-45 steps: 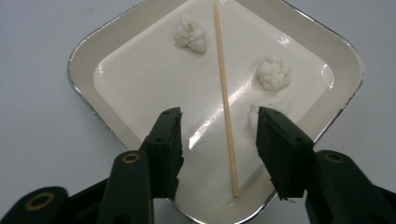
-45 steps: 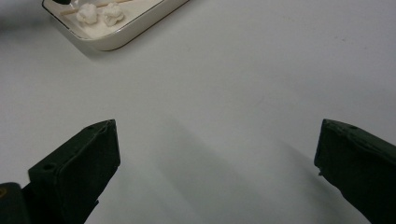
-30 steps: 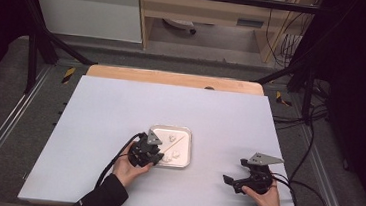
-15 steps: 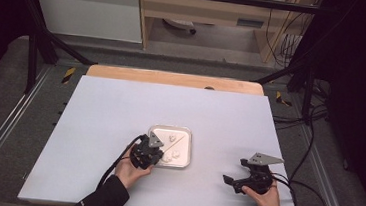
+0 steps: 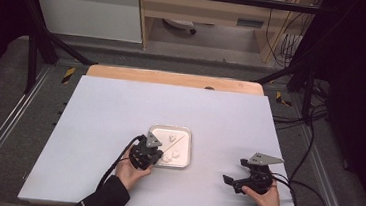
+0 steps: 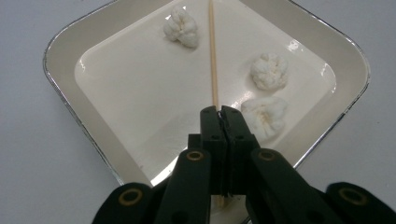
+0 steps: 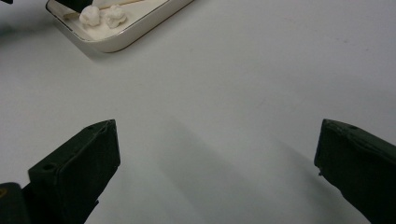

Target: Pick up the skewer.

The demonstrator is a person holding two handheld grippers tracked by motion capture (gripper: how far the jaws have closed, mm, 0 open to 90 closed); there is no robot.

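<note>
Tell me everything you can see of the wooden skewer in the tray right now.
The wooden skewer is a thin, straight, pale stick that looks like bamboo. It lies across the white tray, between the white puffy pieces, one on one side and two on the other, touching none. Its near end is clamped between the shut jaws of the left hand-held gripper. Its far end runs out of frame.

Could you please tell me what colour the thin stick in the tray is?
Pale tan, like bare wood: the stick, clearest in the left gripper view.

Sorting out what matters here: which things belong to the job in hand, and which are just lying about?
In the job:
- left gripper, shut on the wooden skewer
- white tray
- three white puffs

Lying about:
- right gripper, open, over bare table
</note>
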